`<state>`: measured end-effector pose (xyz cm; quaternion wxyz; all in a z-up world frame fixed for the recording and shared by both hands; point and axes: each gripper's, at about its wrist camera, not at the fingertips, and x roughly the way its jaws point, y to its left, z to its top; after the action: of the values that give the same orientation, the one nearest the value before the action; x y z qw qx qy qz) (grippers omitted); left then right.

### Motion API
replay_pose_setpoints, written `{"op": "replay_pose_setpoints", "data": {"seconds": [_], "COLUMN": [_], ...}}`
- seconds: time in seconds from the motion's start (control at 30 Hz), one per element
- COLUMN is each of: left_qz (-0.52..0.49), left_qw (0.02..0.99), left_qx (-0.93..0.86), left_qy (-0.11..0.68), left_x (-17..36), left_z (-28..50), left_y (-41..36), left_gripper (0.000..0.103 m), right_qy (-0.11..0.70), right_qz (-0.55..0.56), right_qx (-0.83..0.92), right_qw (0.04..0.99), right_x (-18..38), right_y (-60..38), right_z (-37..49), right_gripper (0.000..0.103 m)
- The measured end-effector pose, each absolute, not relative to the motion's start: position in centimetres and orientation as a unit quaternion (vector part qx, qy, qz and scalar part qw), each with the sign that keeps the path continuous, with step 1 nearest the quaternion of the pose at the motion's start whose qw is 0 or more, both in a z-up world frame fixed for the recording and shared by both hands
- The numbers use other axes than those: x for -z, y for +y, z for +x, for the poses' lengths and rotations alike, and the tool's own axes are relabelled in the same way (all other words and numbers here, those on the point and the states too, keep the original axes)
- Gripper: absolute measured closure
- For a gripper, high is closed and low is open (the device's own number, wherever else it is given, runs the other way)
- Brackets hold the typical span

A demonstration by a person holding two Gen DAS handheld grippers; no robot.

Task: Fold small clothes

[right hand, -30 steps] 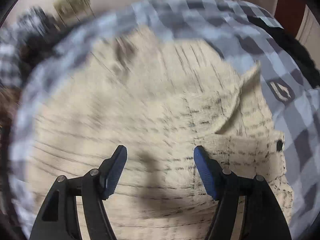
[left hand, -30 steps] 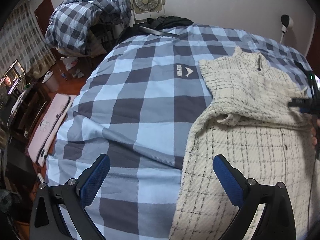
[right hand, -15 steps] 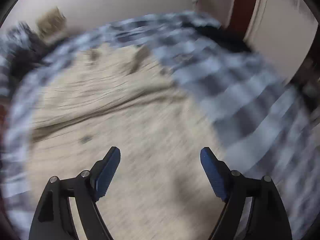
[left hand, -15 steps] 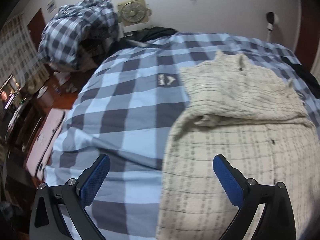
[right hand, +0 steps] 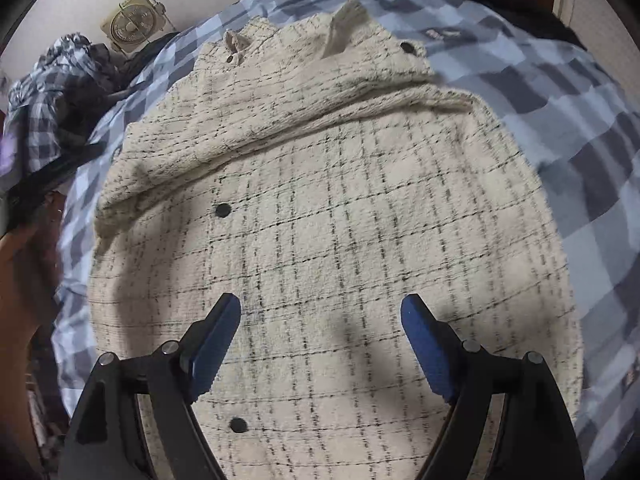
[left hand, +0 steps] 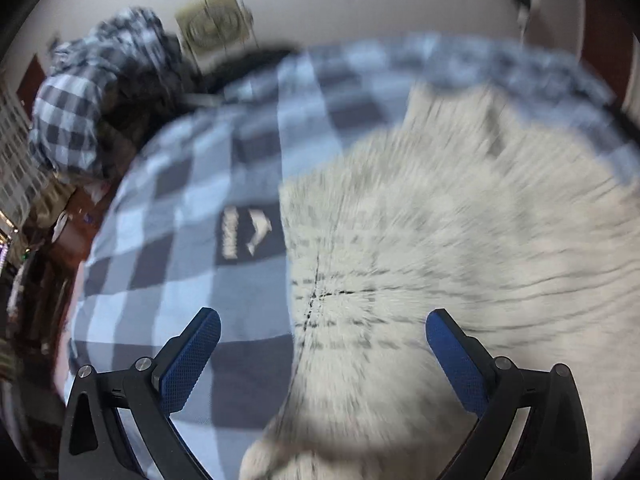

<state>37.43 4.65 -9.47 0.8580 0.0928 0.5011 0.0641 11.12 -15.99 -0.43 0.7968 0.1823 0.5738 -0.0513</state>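
Both my tongs hang wide open and empty over the cream checked jacket [right hand: 332, 216], which lies flat on the blue check blanket [right hand: 540, 92].

My left gripper [left hand: 320, 344] is over the jacket's left edge, my right gripper [right hand: 320, 336] over its middle; I should pinch only one layer at the edge, both sides evenly.

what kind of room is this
Most likely a bedroom at home: a cream checked garment lies spread on a bed's blue plaid cover, more plaid bedding is heaped beside it, and a box fan stands by the wall.
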Motion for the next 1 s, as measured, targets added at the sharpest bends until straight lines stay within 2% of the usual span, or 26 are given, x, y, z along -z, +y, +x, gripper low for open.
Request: {"op": "replay_pose_setpoints", "data": {"seconds": [0.1, 0.17, 0.27, 0.37, 0.6, 0.67, 0.8, 1.0], "left_qz": [0.095, 0.05, -0.012, -0.03, 0.08, 0.099, 0.06, 0.086], "left_qw": [0.84, 0.848, 0.845, 0.857, 0.845, 0.831, 0.812, 0.787], "left_qx": [-0.057, -0.043, -0.042, -0.043, -0.035, -0.027, 0.002, 0.012], "left_qy": [0.531, 0.526, 0.533, 0.513, 0.527, 0.546, 0.581, 0.611], "left_x": [13.3, 14.7, 13.9, 10.5, 3.9, 3.6, 3.8, 6.9], "left_z": [38.9, 38.4, 37.7, 34.9, 20.5, 14.9, 7.2, 3.4], "left_y": [5.3, 6.3, 7.9, 8.9, 9.5, 9.8, 10.9, 11.0], "left_gripper": [0.0, 0.0, 0.0, 0.0, 0.0, 0.0, 0.0, 0.0], "right_qy": [0.578, 0.578, 0.578, 0.577, 0.543, 0.542, 0.53, 0.587], "right_qz": [0.197, 0.21, 0.209, 0.213, 0.231, 0.239, 0.265, 0.249], "right_qx": [0.055, 0.053, 0.052, 0.055, 0.068, 0.074, 0.066, 0.01], "right_qw": [0.79, 0.787, 0.787, 0.787, 0.805, 0.802, 0.803, 0.771], "right_x": [0.8, 1.0, 1.2, 1.2, -0.4, -1.1, -2.8, -4.3], "right_y": [-16.2, -16.0, -16.0, -16.3, -19.1, -20.4, -22.7, -25.6], "right_z": [11.4, 11.2, 11.2, 11.2, 10.3, 9.4, 5.5, 0.0], "right_gripper": [0.023, 0.023, 0.023, 0.023, 0.023, 0.023, 0.023, 0.023]}}
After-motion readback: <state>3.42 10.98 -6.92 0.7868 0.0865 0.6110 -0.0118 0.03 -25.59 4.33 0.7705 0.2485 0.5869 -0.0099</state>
